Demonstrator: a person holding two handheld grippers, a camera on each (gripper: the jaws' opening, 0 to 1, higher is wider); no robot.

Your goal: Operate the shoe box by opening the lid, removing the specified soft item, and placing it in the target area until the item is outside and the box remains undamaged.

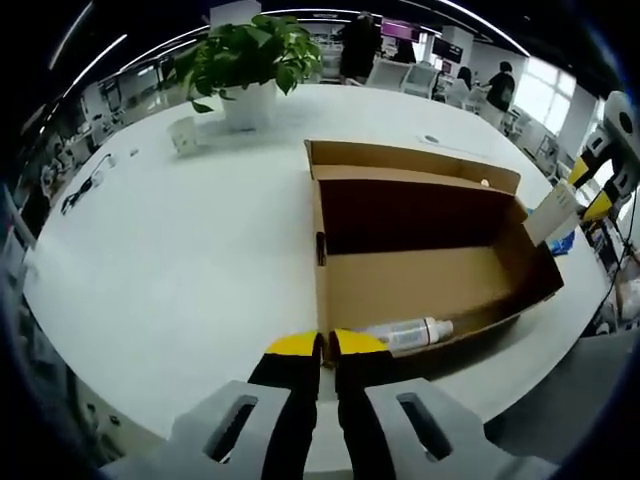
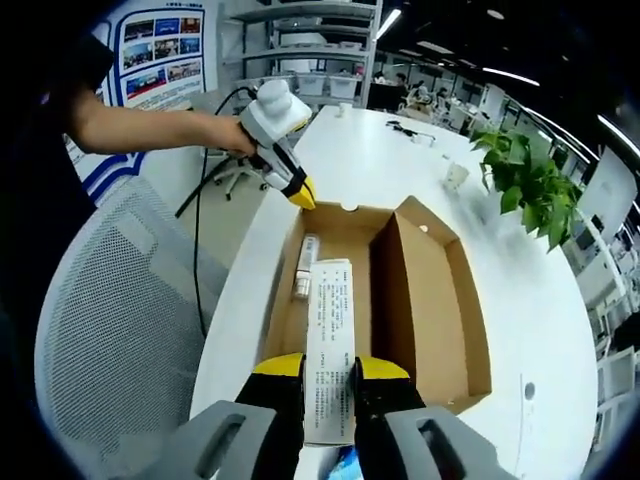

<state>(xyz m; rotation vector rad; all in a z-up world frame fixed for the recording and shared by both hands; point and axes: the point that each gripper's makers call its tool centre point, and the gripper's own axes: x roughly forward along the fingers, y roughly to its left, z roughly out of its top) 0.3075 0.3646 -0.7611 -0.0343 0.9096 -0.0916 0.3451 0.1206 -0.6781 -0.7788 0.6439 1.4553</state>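
An open brown cardboard shoe box [image 1: 420, 285] lies on the white table [image 1: 180, 260]. A white tube [image 1: 410, 332] rests inside along the near wall. My left gripper [image 1: 327, 345] is shut, its yellow tips at the box's near corner with nothing visibly between them. In the right gripper view the box [image 2: 440, 300] stretches away, with the tube [image 2: 304, 265] on its floor. My right gripper [image 2: 330, 368] is shut on a white printed sheet [image 2: 330, 330] held over the box's near end. The left gripper [image 2: 302, 195], in a person's hand, hovers at the far end. The right gripper [image 1: 588, 190] holds the sheet [image 1: 553, 212].
A potted green plant [image 1: 245, 60] stands at the back of the table, also seen as the plant [image 2: 520, 170]. A grey mesh chair [image 2: 110, 320] sits beside the table edge. Small white items lie on the table far off. People and shelves fill the background.
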